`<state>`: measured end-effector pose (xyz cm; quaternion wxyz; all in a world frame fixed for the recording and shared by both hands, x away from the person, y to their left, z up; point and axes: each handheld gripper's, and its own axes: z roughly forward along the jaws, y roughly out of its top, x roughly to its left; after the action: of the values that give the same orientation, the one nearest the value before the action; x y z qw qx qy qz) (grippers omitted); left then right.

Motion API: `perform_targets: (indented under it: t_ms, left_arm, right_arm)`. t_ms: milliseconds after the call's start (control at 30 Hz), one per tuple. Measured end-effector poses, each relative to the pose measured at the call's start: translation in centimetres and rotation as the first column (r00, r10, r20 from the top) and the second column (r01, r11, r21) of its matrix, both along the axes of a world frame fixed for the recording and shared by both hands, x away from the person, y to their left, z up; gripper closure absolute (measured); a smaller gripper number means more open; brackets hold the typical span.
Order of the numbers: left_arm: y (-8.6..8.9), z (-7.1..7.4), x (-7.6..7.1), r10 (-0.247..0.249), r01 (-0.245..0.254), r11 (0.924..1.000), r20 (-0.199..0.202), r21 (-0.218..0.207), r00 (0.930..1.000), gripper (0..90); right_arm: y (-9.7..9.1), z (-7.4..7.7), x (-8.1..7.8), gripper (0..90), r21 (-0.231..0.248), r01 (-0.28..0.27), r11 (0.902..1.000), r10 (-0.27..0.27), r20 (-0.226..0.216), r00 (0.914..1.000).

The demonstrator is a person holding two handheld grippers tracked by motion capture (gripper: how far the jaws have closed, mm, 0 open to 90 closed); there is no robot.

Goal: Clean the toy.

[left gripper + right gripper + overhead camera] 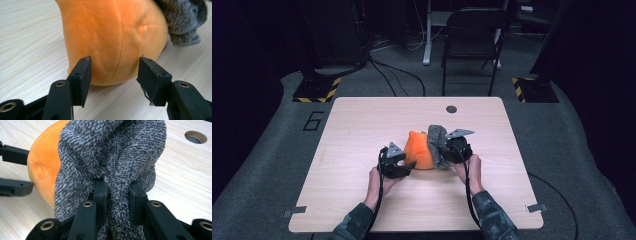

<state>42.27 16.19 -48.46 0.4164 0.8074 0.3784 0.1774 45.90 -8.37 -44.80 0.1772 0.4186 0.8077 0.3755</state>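
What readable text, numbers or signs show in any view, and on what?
"6": one large dark numeral on the grey floor mat, left of the wooden table in the high view.
No lettering on the orange plush, the grey fuzzy cloth or either gripper.
The yellow-and-black striped bases on the floor carry hazard stripes, no words.

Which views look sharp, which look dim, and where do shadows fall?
High view: lit table, dark surroundings, soft detail. Left gripper view: sharp, bright, shadow under the orange plush. Right gripper view: grey fuzzy cloth crisp, shaded between the pinching jaws.
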Motion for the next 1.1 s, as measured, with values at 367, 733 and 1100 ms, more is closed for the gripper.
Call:
perform_targets:
  t_ms: [367,733,1100]
  left_arm:
    - [0.0,-0.6,-0.2,0.009,-0.009,0.9999,0.059,-0.011,0.9982,79.0]
    - [0.1,1.1,-0.4,-0.008,0.008,0.9996,-0.022,-0.027,0.9997,83.3]
    - [-0.3,1.7,-0.9,-0.027,0.024,0.9977,-0.050,-0.063,0.9984,83.4]
  right_arm:
    - [-0.1,0.4,-0.1,72.3,0.029,-0.001,0.9996,0.000,0.025,0.9997]
    - [2.7,3.4,-2.8,72.4,0.023,-0.088,0.9959,0.085,0.093,0.9920]
    - [5.1,4.6,-4.8,72.3,0.032,-0.171,0.9847,0.166,0.127,0.9779]
